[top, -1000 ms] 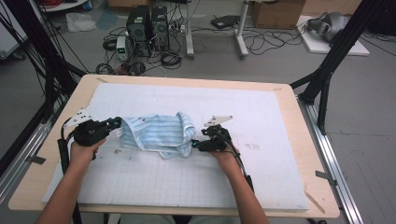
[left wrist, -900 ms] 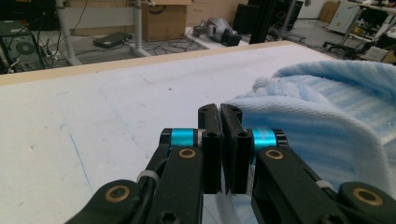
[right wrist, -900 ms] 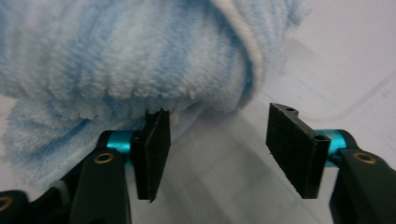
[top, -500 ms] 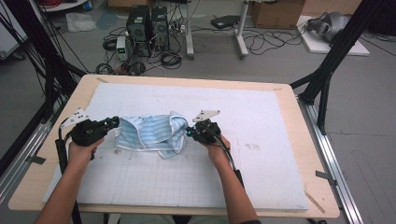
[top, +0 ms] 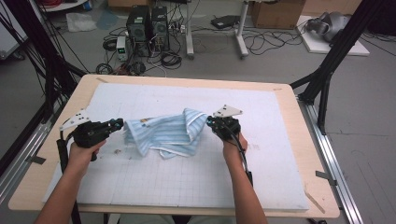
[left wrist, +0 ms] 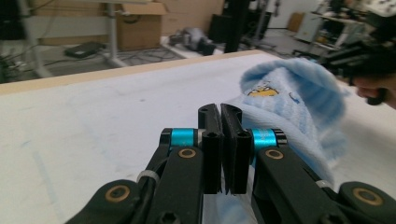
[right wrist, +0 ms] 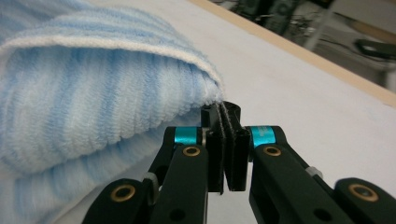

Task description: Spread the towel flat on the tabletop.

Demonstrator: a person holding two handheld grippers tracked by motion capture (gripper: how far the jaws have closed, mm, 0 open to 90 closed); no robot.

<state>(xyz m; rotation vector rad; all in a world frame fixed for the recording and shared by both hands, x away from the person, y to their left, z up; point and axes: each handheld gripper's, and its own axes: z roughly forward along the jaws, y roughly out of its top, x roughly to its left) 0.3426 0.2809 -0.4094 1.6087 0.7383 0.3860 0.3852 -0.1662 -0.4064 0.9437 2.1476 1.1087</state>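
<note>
A light blue striped towel (top: pixel 164 132) lies bunched on the white mat of the counter (top: pixel 299 154), its long axis running side to side between the two hands. The left gripper (top: pixel 119 124) is clamped on the towel's left end, and the right gripper (top: pixel 208 122) pinches the white-hemmed right corner (right wrist: pixel 215 95), which is raised off the mat and curls over toward the middle. Each hand is at its own end, so the likely next move is drawing the ends apart to spread the cloth flat.
</note>
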